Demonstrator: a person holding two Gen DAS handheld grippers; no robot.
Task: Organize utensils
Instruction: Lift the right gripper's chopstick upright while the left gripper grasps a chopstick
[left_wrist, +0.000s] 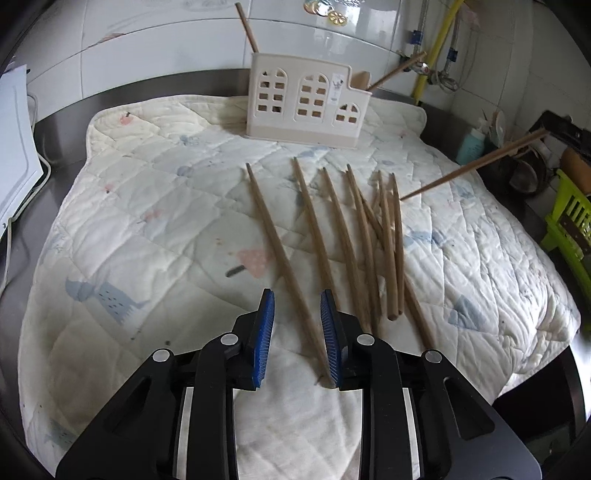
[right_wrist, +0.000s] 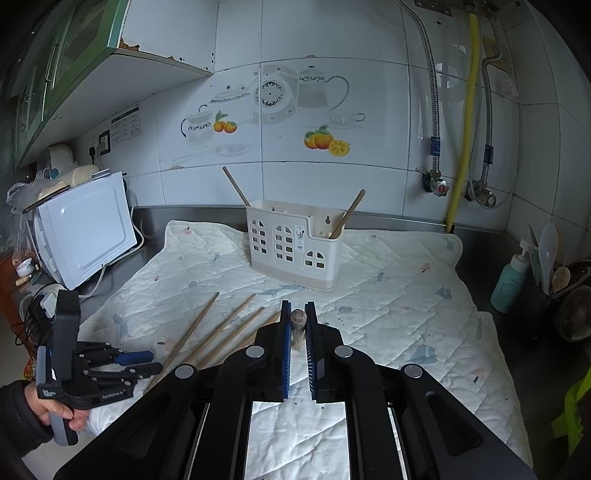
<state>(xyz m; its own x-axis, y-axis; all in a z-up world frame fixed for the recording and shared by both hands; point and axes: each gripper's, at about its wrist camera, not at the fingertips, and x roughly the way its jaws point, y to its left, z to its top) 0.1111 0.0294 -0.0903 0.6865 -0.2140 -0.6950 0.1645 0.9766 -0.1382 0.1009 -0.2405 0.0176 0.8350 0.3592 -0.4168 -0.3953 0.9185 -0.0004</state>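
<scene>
Several wooden chopsticks (left_wrist: 343, 236) lie side by side on a white quilted mat (left_wrist: 155, 206). A beige utensil holder (left_wrist: 306, 99) stands at the mat's far edge with a chopstick in each end compartment; it also shows in the right wrist view (right_wrist: 291, 243). My left gripper (left_wrist: 297, 306) is open, low over the mat, its jaws either side of the leftmost chopstick (left_wrist: 280, 251). My right gripper (right_wrist: 297, 314) is shut on one chopstick (right_wrist: 297, 325), seen end-on, held above the mat. That held chopstick (left_wrist: 472, 166) shows at the right in the left wrist view.
A white microwave (right_wrist: 85, 229) stands left of the mat. A teal soap bottle (right_wrist: 511, 280), a rice paddle and pots stand at the right. A green rack (left_wrist: 569, 221) is at the far right. Pipes and valves run down the tiled wall (right_wrist: 461, 129).
</scene>
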